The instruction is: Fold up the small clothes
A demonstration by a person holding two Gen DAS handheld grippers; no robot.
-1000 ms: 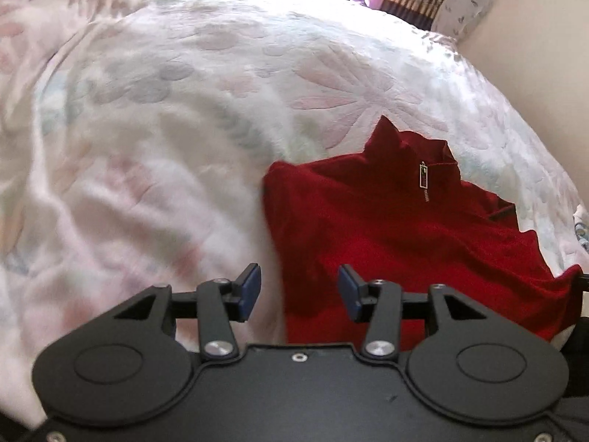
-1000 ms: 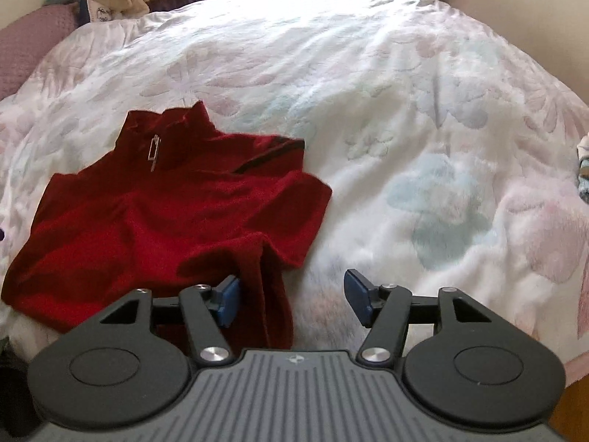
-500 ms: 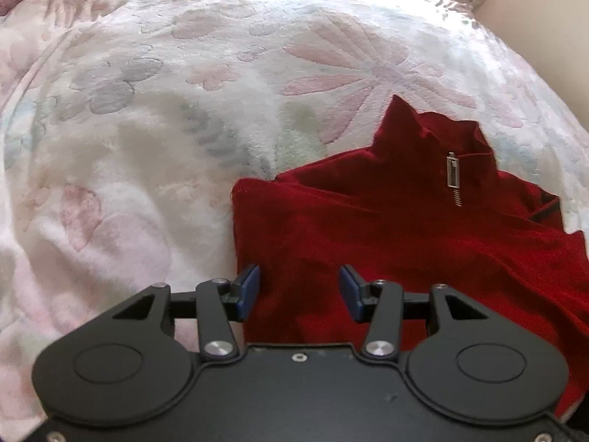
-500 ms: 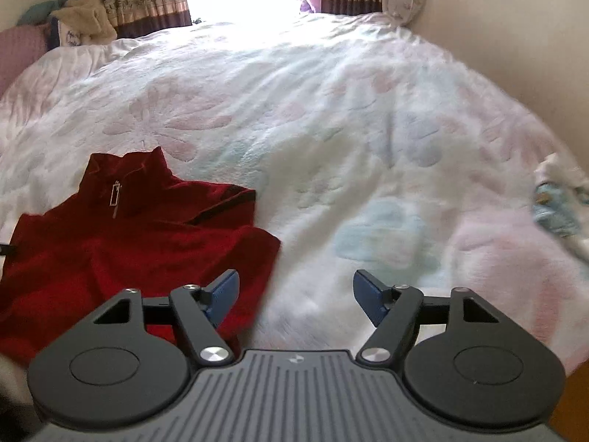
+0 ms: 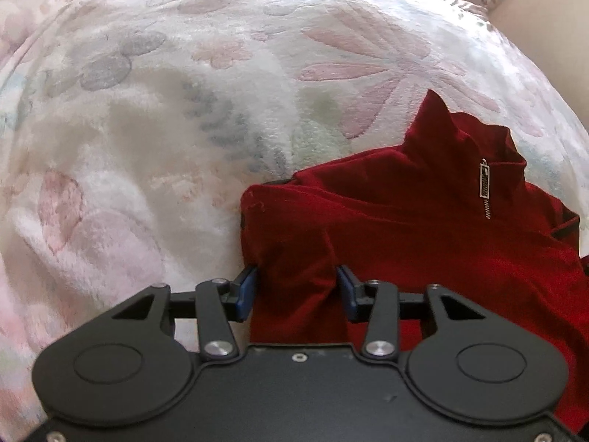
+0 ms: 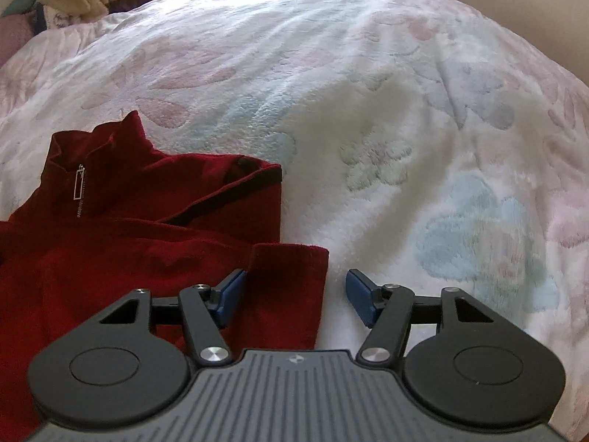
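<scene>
A small deep-red fleece pullover (image 5: 423, 243) (image 6: 121, 235) with a stand-up collar lies front side up on the bed, its collar pointing away from both cameras. A short zipper with a rectangular silver pull (image 5: 485, 183) (image 6: 78, 184) runs down from the collar. Both sleeves are folded in over the body, one showing a dark-trimmed cuff (image 6: 254, 178), and the cloth is lightly rumpled.

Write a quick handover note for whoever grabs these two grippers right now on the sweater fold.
Left gripper: open, straddling the sweater's near left corner, not clamped.
Right gripper: open, right corner between its pads, not clamped.
Red sweater: on the floral bedspread, zip collar away from you, sleeves look tucked in.
Left to do: close both, fold the hem up toward the collar.
</scene>
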